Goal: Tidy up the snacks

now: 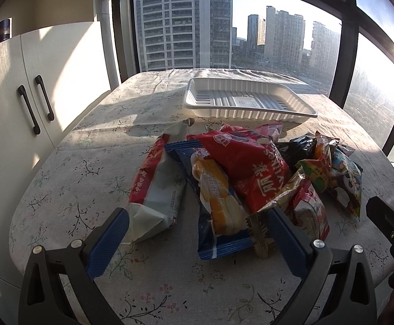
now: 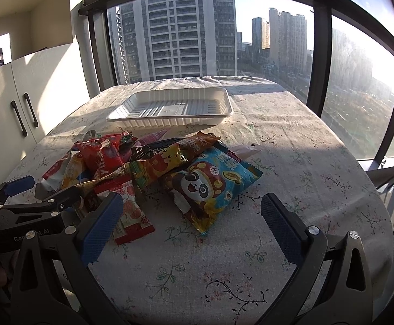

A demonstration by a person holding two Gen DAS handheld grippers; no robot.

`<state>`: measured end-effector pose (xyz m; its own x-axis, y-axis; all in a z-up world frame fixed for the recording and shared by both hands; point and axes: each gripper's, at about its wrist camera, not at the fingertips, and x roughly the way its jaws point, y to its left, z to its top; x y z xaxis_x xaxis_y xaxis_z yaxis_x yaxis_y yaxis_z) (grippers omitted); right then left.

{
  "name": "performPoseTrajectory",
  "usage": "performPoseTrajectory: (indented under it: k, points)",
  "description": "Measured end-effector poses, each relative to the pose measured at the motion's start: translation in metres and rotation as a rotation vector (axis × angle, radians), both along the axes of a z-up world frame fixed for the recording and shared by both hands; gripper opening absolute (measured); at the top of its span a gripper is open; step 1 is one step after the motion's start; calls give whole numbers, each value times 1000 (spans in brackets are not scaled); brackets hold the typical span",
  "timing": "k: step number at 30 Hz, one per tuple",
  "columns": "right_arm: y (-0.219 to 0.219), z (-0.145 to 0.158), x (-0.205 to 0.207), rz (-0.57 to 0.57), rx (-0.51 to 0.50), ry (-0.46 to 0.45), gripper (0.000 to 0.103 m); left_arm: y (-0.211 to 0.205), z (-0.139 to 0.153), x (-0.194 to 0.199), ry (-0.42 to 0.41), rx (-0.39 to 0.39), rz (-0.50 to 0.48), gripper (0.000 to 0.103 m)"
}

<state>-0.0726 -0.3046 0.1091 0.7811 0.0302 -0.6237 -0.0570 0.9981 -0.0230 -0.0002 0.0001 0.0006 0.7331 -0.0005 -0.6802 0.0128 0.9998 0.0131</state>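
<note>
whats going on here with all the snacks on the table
A person holds a pair of tongs in each hand over a pile of snack packets on a floral tablecloth. Both the left tongs and right tongs are open and hold nothing. The white plastic tray behind the pile is empty, so no packet has been sorted into it.

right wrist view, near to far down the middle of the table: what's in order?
right gripper → panda snack bag → brown snack packet → white tray → window
</note>
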Motion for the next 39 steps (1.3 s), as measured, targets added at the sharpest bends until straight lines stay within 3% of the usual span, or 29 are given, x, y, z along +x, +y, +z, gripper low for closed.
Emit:
performPoseTrajectory:
  k: [39]
  points:
    - [1,-9,1,-18,-7,36,103,5,-3,-7,0,-4,-1,103]
